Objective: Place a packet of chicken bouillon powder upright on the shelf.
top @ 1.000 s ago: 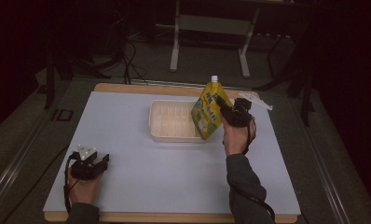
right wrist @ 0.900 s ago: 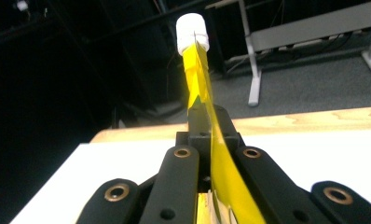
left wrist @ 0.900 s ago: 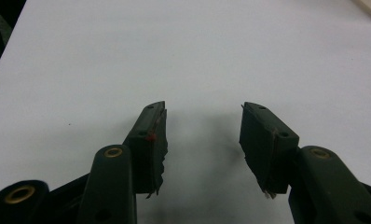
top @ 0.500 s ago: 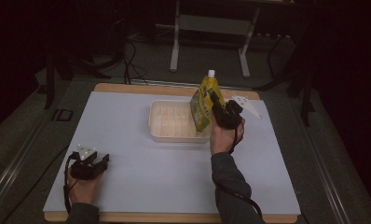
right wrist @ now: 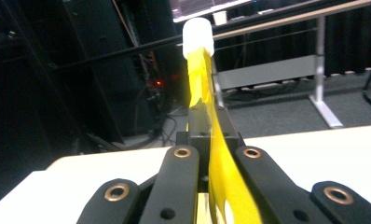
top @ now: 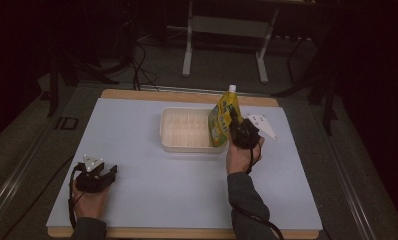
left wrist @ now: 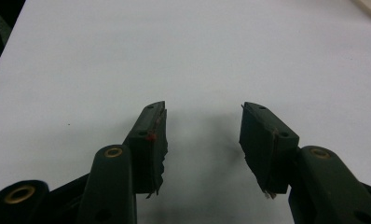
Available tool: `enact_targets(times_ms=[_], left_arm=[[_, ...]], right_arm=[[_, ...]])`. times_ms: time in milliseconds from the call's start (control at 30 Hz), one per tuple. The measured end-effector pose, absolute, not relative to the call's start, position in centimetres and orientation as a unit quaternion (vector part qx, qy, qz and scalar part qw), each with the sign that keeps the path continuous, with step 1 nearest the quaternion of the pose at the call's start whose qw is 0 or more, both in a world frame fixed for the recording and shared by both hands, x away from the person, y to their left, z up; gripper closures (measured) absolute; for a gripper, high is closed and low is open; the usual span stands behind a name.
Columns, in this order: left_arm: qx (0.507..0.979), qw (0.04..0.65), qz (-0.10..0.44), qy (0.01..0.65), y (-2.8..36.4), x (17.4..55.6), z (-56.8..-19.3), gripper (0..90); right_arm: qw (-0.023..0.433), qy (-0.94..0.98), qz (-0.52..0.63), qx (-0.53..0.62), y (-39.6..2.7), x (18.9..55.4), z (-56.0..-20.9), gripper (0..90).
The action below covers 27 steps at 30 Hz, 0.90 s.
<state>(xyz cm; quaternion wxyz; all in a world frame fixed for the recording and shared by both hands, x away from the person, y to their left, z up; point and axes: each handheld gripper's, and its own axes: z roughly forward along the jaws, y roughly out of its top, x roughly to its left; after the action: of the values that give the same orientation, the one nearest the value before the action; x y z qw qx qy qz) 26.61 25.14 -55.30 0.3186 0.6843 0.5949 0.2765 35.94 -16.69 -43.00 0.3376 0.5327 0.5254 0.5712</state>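
Since a second earlier, the right gripper (top: 235,131) had carried the pouch (top: 221,120) leftward and lower, from beyond the tray's right end to its right rim, while the left gripper (top: 98,175) had stayed put near the bench's front left corner.

On the left, that gripper rested on the bench (top: 137,185) with its jaws apart and nothing between them; the left gripper view showed only bare white surface between the pads (left wrist: 155,140).

At the middle, the tray (top: 184,131) sat empty, a shallow white plastic box with ribbed compartments, well apart from the left hand (top: 89,202).

On the right, the jaws were clamped on the pouch, pinching its flat body edge-on, as the right gripper view made plain (right wrist: 216,154). The pouch stood nearly upright, tilted a little, with its bottom at or just over the tray's right end; whether it touched the rim I could not tell.

By my reading, the step in hand was lowering the pouch into the tray. The next move would call for shifting it a bit farther left over the opening, tipping it flat or setting it down, and only then releasing.

The pouch was a soft yellow stand-up bag with green print and a white screw cap (right wrist: 197,30) at the top. It looked thin and floppy, likely to sag or topple once let go.
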Motion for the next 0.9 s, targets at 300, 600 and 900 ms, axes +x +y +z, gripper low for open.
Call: enact_targets(times_ms=[300,600,900], left_arm=[[0.684,0.319,0.276,0.595,25.1,26.6,-55.3,51.1],[0.683,0.32,0.276,0.595,25.1,26.6,-55.3,51.0],[0.684,0.318,0.277,0.595,25.1,26.6,-55.3,51.0]], right_arm=[[0.329,0.554,0.551,0.531,-15.5,35.9,-43.3,89.1],[0.3,0.59,0.526,0.533,-15.0,37.2,-42.8,79.9],[0.28,0.617,0.502,0.537,-15.1,37.9,-43.5,86.3]])
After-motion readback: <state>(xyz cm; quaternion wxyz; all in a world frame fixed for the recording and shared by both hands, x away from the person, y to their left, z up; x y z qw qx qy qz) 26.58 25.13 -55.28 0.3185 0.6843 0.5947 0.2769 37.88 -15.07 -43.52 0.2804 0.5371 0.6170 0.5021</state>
